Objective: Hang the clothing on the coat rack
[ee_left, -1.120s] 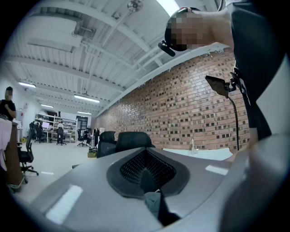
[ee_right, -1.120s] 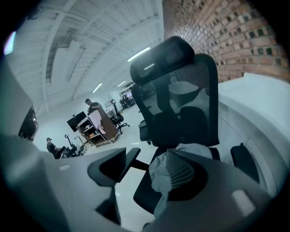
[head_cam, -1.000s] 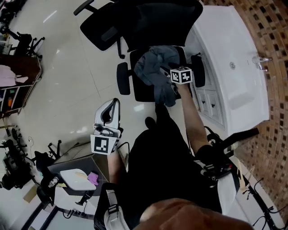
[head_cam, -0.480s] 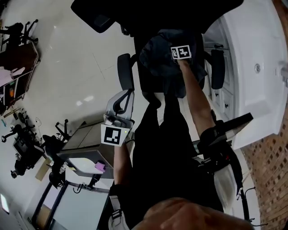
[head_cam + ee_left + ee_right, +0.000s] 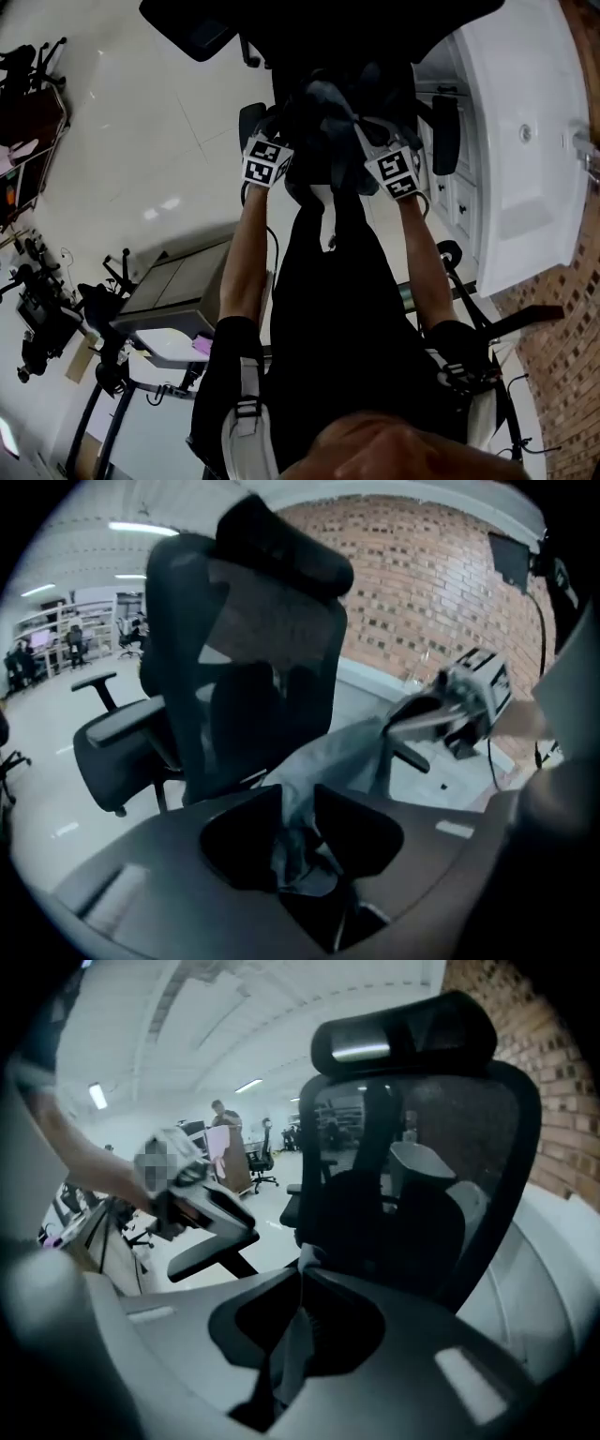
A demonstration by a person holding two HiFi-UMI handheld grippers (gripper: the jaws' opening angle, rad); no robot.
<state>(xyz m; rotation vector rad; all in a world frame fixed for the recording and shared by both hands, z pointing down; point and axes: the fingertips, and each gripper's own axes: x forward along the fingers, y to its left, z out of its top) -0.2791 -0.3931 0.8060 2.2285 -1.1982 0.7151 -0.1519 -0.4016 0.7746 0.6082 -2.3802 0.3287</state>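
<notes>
Two grippers [image 5: 284, 139] [image 5: 366, 141] on one garment [image 5: 323, 105]

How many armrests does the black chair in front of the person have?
2. One armrest is left of the chair in the head view; the other armrest is right of it, beside the white cabinet. Neither is hidden.

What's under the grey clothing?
A black office chair. Its armrests stick out on both sides of the grey clothing, but the seat is covered, so I can't tell if anything lies on it.
</notes>
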